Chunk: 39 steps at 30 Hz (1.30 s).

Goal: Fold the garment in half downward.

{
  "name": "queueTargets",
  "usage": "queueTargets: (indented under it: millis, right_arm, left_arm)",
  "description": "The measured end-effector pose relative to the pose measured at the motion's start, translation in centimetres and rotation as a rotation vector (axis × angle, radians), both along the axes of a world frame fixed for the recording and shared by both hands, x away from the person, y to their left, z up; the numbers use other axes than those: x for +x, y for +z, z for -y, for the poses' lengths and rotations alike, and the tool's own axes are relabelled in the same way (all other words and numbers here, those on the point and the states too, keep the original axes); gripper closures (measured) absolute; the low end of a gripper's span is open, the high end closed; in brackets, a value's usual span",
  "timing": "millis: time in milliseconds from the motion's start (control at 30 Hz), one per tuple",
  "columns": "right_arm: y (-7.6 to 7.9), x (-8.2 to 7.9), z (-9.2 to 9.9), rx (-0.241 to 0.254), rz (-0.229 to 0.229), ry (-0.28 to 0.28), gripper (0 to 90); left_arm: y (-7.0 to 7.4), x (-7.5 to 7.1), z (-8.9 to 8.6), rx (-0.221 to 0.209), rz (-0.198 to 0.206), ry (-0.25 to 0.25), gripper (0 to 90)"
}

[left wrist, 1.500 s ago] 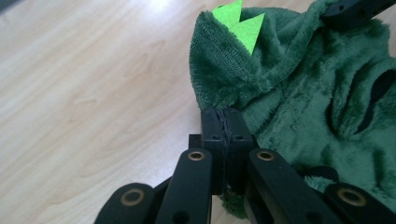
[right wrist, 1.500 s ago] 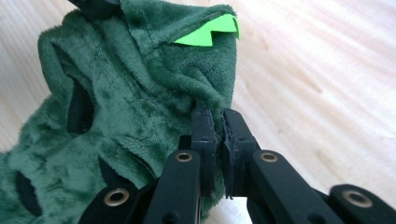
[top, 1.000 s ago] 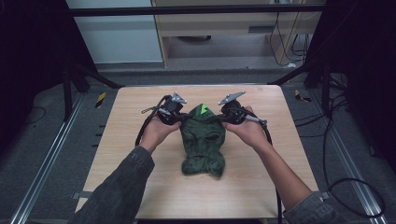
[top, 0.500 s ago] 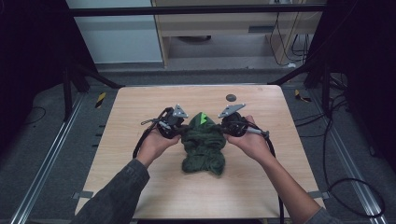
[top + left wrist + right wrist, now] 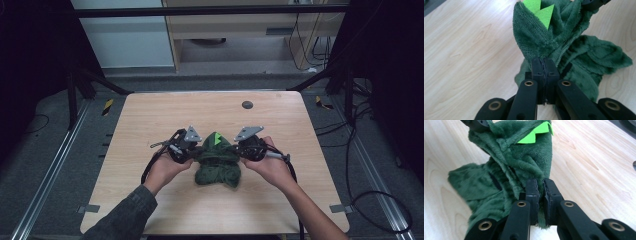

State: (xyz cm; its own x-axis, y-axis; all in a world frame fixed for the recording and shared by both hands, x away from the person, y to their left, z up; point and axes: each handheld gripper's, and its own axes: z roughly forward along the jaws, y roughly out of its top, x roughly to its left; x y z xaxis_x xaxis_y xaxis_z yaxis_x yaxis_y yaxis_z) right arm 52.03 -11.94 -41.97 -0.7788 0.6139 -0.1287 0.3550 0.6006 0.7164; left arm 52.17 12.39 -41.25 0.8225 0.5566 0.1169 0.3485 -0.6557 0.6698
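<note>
High view shows the green plush garment [image 5: 218, 164] bunched at the middle of the surface [image 5: 150, 125], gripped at either side by the left gripper [image 5: 188, 150] and right gripper [image 5: 243, 149]. Both sets of jaws are clamped tight on thin folds of pile. The bite looks shallow, so a pull apart could slip the fabric free, and the loose lower half may drag and crumple the fold.

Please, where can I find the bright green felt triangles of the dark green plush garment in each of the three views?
High view: the felt triangles sit at the top of the plush garment, mid-table between the two grippers.
Left gripper view: top centre, above the closed jaws.
Right gripper view: top, right of centre.
Shared landmark: the light wooden table.
</note>
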Motion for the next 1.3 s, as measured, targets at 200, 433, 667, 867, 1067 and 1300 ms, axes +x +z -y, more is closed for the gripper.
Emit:
queueTargets:
  millis: [200,433,667,867,1067,1300]
  right_arm:
    - [-0.6,-1.1,0.1,-0.005,0.002,0.013,83.6]
    - [-1.0,-1.9,0.0,-0.013,0.002,0.029,83.0]
    - [-1.1,-2.5,-0.1,-0.010,0.001,0.038,82.0]
    - [-1.3,-3.1,-0.2,-0.014,0.003,0.045,81.2]
    - [-1.6,-3.5,0.0,-0.017,0.006,0.048,80.7]
    - [-1.6,-3.8,0.3,-0.015,0.006,0.048,80.6]
  left_arm:
    - [-0.4,-0.6,-0.3,-0.018,-0.004,0.002,89.3]
    - [-0.7,-1.1,-0.5,-0.027,-0.010,-0.007,89.3]
    - [-1.2,-1.8,-0.7,-0.024,-0.014,-0.008,89.2]
    - [-1.2,-2.5,-0.7,-0.040,-0.010,-0.015,89.2]
    - [-1.8,-2.8,-0.5,-0.053,-0.022,-0.020,89.1]
    - [-2.2,-3.2,-0.4,-0.057,-0.028,-0.030,89.0]
